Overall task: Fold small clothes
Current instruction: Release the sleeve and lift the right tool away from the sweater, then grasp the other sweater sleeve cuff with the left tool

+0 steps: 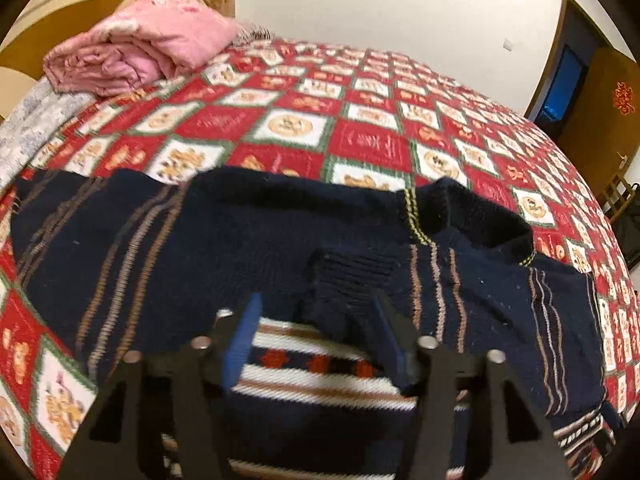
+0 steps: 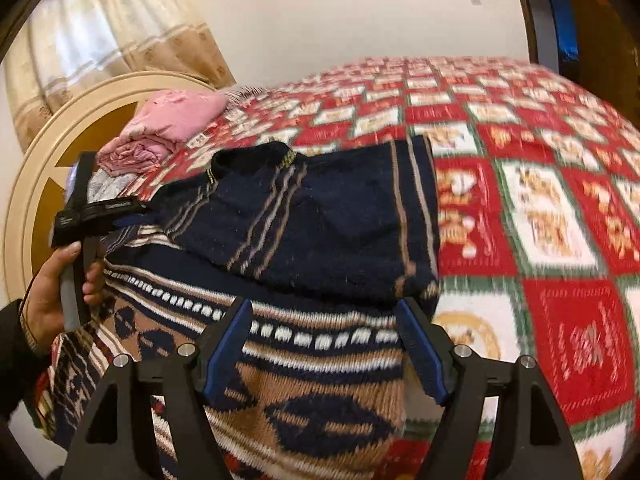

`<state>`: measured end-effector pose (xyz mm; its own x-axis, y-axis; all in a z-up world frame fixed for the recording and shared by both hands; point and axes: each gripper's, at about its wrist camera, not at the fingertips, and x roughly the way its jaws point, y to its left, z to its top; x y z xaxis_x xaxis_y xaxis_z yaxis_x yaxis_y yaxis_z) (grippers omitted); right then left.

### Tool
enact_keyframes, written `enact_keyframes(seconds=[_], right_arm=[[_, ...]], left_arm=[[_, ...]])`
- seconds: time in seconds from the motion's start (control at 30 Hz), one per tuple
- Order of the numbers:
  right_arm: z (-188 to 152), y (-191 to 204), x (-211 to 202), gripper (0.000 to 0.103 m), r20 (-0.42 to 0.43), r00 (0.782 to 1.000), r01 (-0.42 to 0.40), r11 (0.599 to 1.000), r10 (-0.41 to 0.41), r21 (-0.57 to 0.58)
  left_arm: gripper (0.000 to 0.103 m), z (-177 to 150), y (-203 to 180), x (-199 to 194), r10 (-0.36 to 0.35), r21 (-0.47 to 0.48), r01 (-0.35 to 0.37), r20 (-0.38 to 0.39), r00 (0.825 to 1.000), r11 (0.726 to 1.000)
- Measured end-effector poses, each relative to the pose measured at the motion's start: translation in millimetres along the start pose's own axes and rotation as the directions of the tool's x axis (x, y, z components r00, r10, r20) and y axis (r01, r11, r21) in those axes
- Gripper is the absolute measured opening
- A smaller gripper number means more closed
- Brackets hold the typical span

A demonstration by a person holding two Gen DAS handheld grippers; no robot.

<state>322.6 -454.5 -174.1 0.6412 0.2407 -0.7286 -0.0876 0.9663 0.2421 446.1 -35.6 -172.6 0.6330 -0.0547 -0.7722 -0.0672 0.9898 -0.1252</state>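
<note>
Navy sweater w/ tan stripes; red-white check bedspread; pink quilt.

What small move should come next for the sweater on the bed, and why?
Probably draw the left gripper back off the cuff. Both sleeves look folded across the navy sweater, and both grippers stand open, the right gripper holding nothing, so the lower half could be folded next.
</note>
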Motion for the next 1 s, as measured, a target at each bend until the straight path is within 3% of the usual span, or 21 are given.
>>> enact_keyframes(seconds=[0.07, 0.13, 0.2, 0.33, 0.37, 0.5, 0.6, 0.7, 0.8, 1.0], right_arm=[[-4.1, 7.5, 2.2, 0.075, 0.005, 0.998, 0.055, 0.998, -0.055, -0.041], [-2.8, 13.2, -0.1, 0.075, -0.007, 0.995, 0.096, 0.994, -0.096, -0.054], [-1.4, 20.8, -10.7, 0.075, 0.004, 0.995, 0.102, 0.993, -0.102, -0.056], [-5.2, 45.0, -22.7, 0.075, 0.013, 0.99, 0.141, 0.983, -0.141, -0.119], [-9.3, 53.2, -19.7, 0.075, -0.002, 0.989, 0.147, 0.978, -0.148, -0.147], [-29.5, 72.7, 12.0, 0.075, -0.124, 0.973, 0.161, 0.96, -0.193, -0.228], [-36.2, 84.9, 12.4, 0.076, -0.098, 0.959, 0.229, 0.932, -0.265, -0.282], [-31.6, 93.6, 0.7, 0.076, -0.116, 0.963, 0.204, 0.94, -0.242, -0.273], [-26.9, 113.6, -12.5, 0.076, -0.074, 0.965, 0.218, 0.925, -0.252, -0.309], [-16.8, 173.8, -17.0, 0.076, -0.033, 0.984, 0.152, 0.922, -0.175, -0.357]], left_arm=[[0.062, -3.7, 1.7, 0.0, 0.025, 0.025, -0.025, -0.001, 1.0, 0.999], [0.062, -10.8, 2.6, 7.8, 0.094, 0.073, -0.091, -0.04, 0.995, 0.993], [0.062, -16.8, 7.9, 10.3, 0.107, 0.08, -0.102, -0.065, 0.992, 0.992], [0.063, -33.8, 31.1, -12.3, 0.063, 0.045, -0.062, -0.037, 0.997, 0.997], [0.068, -38.8, 35.8, -17.0, 0.057, 0.045, -0.056, -0.03, 0.998, 0.997], [0.069, -61.4, 53.0, -27.6, 0.04, 0.041, -0.038, -0.031, 0.999, 0.998], [0.069, -68.0, 63.2, -39.7, 0.001, 0.028, 0.0, -0.028, 1.0, 1.0], [0.069, -73.0, 75.9, -52.6, -0.008, 0.041, 0.009, -0.022, 1.0, 0.999], [0.069, -71.2, 99.9, -68.0, 0.019, 0.043, -0.019, 0.016, 1.0, 0.999], [0.069, -55.1, 168.7, -76.7, 0.109, -0.06, -0.105, 0.064, 0.992, 0.993]])
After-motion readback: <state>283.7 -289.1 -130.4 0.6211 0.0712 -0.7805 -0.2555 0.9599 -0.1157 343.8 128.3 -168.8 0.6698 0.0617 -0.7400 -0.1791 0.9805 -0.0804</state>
